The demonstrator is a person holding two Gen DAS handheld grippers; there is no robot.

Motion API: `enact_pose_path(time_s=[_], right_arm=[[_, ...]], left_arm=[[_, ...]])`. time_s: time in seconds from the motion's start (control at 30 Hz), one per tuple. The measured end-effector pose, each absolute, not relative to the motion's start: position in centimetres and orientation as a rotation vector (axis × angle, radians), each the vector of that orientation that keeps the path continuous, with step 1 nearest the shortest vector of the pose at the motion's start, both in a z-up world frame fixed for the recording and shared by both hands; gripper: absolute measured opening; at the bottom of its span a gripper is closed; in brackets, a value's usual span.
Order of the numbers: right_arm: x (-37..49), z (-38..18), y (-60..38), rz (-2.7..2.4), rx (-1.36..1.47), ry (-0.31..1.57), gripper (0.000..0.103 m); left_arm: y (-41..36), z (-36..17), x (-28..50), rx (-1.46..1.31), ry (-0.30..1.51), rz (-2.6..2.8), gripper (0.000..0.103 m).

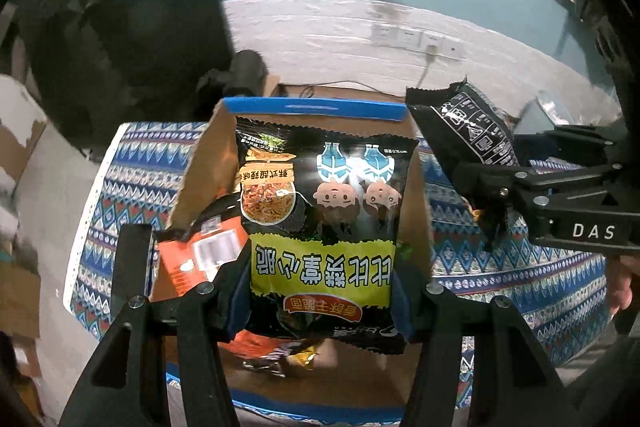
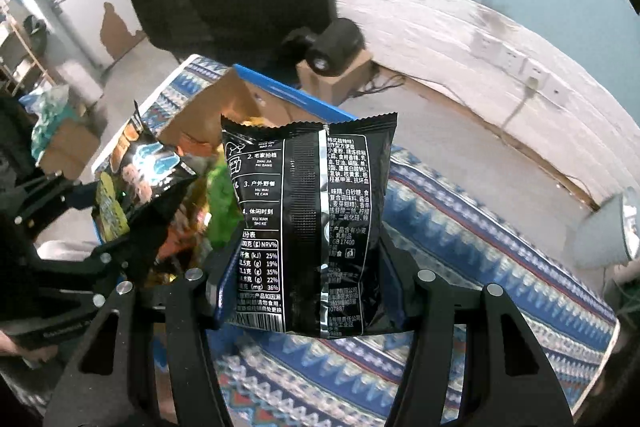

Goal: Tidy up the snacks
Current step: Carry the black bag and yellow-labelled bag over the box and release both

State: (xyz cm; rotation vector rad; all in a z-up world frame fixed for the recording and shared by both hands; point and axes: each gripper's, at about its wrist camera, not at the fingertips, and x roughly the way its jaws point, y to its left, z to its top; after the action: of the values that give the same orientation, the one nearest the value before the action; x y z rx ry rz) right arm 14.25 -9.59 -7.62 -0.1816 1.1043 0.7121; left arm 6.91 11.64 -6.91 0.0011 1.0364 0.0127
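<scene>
On the patterned blue cloth [image 1: 520, 279] stands an open cardboard box [image 1: 200, 179] with a blue-edged rim, its flaps raised. Inside it lie several snack packets: an orange packet [image 1: 200, 259] against the left wall, a dark packet beneath it, and a glimpse of gold wrapping near the front; the right wrist view adds a green packet [image 2: 222, 203] among the contents.

Left gripper [image 1: 320, 307]: jaws partly closed, both pads pressing the lower edge of a black noodle-snack packet with a yellow band [image 1: 320, 227], held printed face toward the camera, upside down, directly above the box opening.

Right gripper [image 2: 308, 291]: jaws likewise partly closed, clamped on the bottom edge of a second black packet [image 2: 308, 211], shown from its back, with seam, nutrition table and barcode visible. This packet hangs over the cloth just right of the box, clear of its rim.

Each wrist view shows the other gripper with its packet at the frame edge. A hand [image 1: 620, 283] grips the right tool's handle. Behind the box are a small carton bearing a black device [image 2: 336, 47] and wall sockets [image 1: 420, 39].
</scene>
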Motion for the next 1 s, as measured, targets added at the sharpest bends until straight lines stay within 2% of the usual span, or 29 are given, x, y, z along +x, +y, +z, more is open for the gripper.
enact_pose_path(time_s=[0.53,0.63,0.7,0.77,0.93,1.0], right_arm=[[15.8,-9.8,-2.0,0.767,-0.226,1.153,0.059],[16.0,-9.6,-1.6,0.773,-0.233,1.135,0.059],[16.2,-9.2,-1.6,0.775,-0.222,1.131,0.060],[16.2,-8.9,-1.9,0.774,-0.206,1.126,0.066],[15.9,-7.9,-3.1,0.762,-0.200,1.103,0.067],[15.6,-7.5,-3.8,0.758,-0.196,1.098,0.069]], left_arm=[[17.1,-8.6,7.5,-0.151,1.097,0.074,0.059],[17.5,-8.6,7.5,-0.176,1.104,0.073,0.062],[17.5,-8.4,7.5,-0.179,1.097,0.075,0.070],[17.5,-8.1,7.3,-0.176,1.084,0.080,0.076],[17.1,-7.4,6.7,-0.156,1.072,0.096,0.077],[16.7,-7.0,6.4,-0.145,1.065,0.089,0.081]])
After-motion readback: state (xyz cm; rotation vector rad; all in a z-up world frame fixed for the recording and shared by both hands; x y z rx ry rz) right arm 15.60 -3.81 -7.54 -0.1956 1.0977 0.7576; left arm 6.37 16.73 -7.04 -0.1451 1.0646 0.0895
